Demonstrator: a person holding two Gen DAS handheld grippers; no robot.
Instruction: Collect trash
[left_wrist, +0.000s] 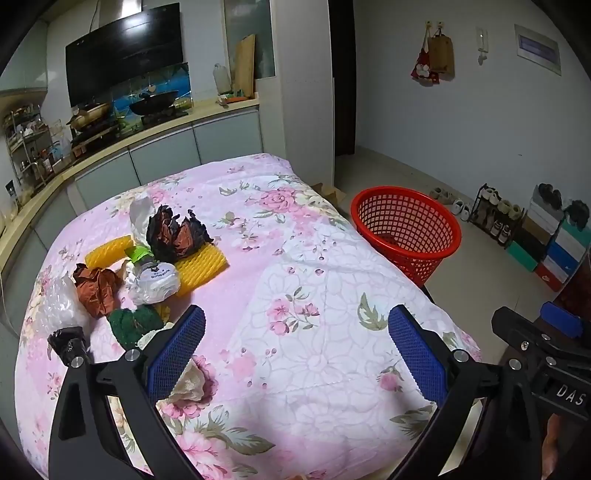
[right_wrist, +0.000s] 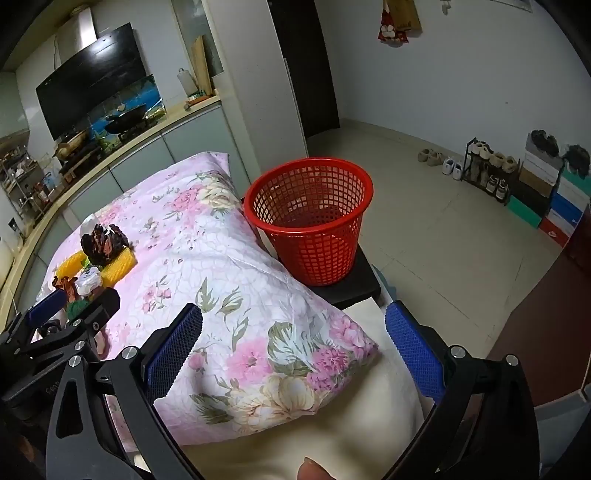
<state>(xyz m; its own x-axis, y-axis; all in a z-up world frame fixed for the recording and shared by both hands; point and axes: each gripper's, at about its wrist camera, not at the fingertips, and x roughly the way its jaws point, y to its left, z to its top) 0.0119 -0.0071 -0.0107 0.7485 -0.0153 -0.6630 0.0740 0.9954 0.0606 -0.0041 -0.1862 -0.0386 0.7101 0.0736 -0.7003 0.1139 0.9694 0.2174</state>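
A pile of trash lies on the left of the floral cloth (left_wrist: 295, 280): yellow foam nets (left_wrist: 201, 267), dark crumpled wrappers (left_wrist: 177, 232), a brown crumpled wrapper (left_wrist: 96, 288), a white wad (left_wrist: 153, 282), a green scrap (left_wrist: 135, 325) and clear plastic (left_wrist: 61, 306). The pile also shows in the right wrist view (right_wrist: 99, 258). A red mesh basket (left_wrist: 406, 229) stands off the table's right, also in the right wrist view (right_wrist: 310, 218). My left gripper (left_wrist: 295, 347) is open and empty, just right of the pile. My right gripper (right_wrist: 293, 343) is open and empty over the cloth's near corner.
A kitchen counter (left_wrist: 122, 144) with a stove and pans runs behind the table. The basket sits on a black stand (right_wrist: 351, 288). A shoe rack (right_wrist: 487, 170) and stacked boxes (right_wrist: 554, 206) line the far wall. Tiled floor lies to the right.
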